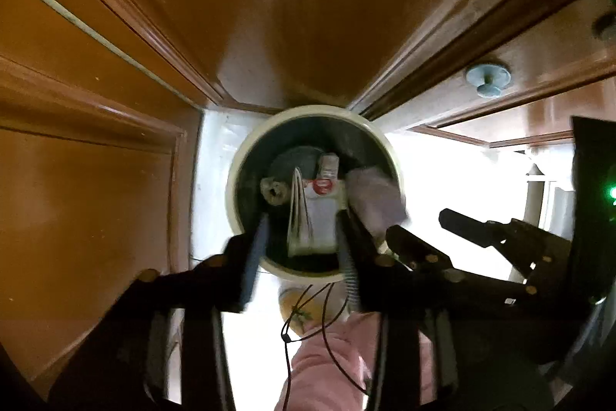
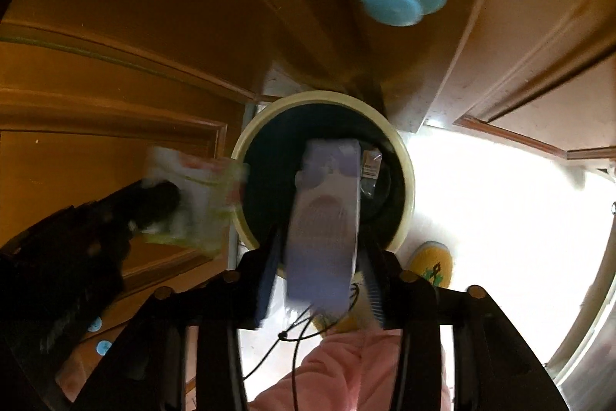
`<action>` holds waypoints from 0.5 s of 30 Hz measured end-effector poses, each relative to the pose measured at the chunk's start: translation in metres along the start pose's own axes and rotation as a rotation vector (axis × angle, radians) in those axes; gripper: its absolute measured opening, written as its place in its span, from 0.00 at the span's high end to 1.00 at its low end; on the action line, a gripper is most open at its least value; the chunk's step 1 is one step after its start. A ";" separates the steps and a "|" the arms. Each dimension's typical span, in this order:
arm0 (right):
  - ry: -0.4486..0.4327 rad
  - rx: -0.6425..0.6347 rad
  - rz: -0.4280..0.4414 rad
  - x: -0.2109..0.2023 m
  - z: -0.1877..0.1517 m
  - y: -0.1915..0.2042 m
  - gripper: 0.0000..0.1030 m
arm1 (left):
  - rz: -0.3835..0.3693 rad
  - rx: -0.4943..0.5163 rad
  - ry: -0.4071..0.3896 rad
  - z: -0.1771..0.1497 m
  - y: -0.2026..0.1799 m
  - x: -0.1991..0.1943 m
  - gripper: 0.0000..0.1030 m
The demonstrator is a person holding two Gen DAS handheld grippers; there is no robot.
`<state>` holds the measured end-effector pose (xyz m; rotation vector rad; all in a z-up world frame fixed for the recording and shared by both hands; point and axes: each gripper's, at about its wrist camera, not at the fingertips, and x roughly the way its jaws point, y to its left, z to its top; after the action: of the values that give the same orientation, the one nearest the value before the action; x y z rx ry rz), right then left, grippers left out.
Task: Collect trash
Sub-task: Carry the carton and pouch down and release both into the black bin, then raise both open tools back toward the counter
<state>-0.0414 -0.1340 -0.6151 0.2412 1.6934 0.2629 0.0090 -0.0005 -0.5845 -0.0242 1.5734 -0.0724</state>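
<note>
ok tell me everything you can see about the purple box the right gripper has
The purple box is a slim, pale lilac carton, seemingly cardboard, with a darker ridged oval print on its face. It stands roughly upright and motion-blurred, clamped between the right gripper fingers, over the open mouth of the cream-rimmed trash bin. Whether it touches the bin cannot be told.
</note>
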 end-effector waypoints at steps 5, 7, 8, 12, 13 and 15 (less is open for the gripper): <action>-0.023 -0.028 -0.036 -0.004 -0.003 0.009 0.34 | -0.006 0.011 0.005 -0.003 -0.001 -0.015 0.53; -0.032 -0.038 -0.035 -0.009 -0.008 0.012 0.34 | -0.009 -0.002 0.014 -0.003 -0.001 -0.022 0.53; -0.033 -0.040 -0.034 -0.011 -0.010 0.012 0.34 | -0.012 -0.008 0.017 -0.004 -0.001 -0.026 0.53; -0.034 -0.019 -0.018 -0.027 -0.017 0.011 0.34 | -0.010 -0.015 0.009 -0.008 -0.004 -0.048 0.53; -0.032 -0.014 -0.015 -0.028 -0.019 0.009 0.34 | -0.009 -0.015 0.004 -0.009 -0.005 -0.057 0.53; -0.030 -0.009 -0.009 -0.043 -0.025 0.008 0.34 | -0.005 -0.014 -0.005 -0.012 -0.006 -0.075 0.53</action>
<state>-0.0600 -0.1400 -0.5692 0.2299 1.6625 0.2592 -0.0032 -0.0018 -0.5089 -0.0393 1.5689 -0.0655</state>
